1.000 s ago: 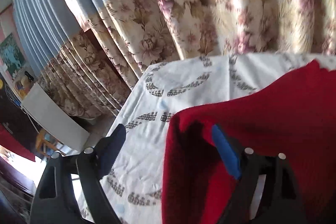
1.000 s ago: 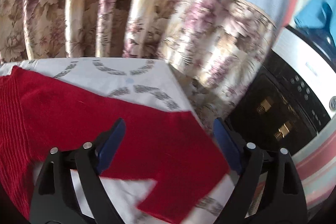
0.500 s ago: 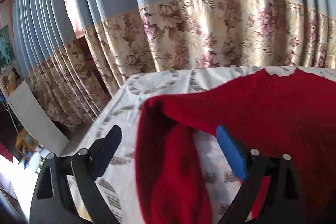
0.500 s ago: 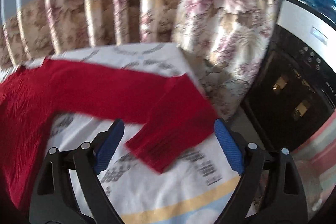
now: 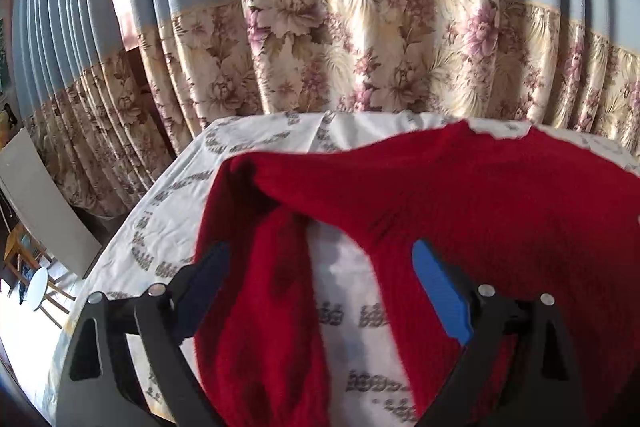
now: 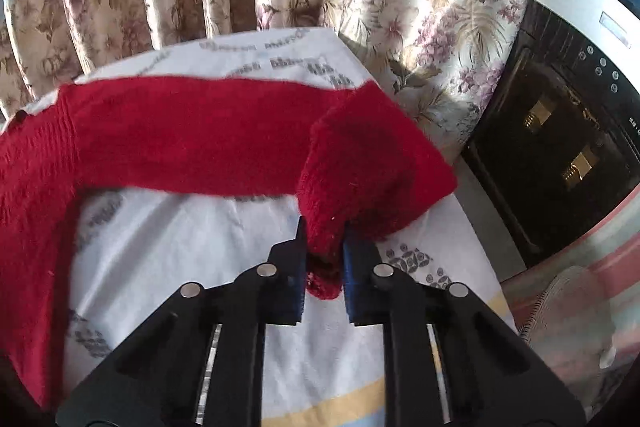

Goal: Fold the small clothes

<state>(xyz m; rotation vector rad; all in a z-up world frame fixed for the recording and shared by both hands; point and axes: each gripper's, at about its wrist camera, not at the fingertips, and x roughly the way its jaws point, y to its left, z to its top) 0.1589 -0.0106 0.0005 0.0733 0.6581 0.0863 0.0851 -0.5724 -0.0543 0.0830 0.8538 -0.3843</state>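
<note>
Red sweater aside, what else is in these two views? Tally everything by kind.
Red sweater: 1
Printed tablecloth: 1
Floral curtain: 1
Black-fronted appliance: 1
Grippers: 2, left gripper open, right gripper just closed on the sleeve cuff
Total: 6

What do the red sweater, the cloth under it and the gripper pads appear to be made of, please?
Red sweater: looks like knitted wool or acrylic, matte and fuzzy, with ribbed rows and loose fibres at the pinched sleeve end.
Table cloth: seems a thin woven cotton-like fabric, white with grey print, creased.
Right gripper: its blue pads look like ridged rubber or plastic; the black frame is probably moulded plastic.
</note>
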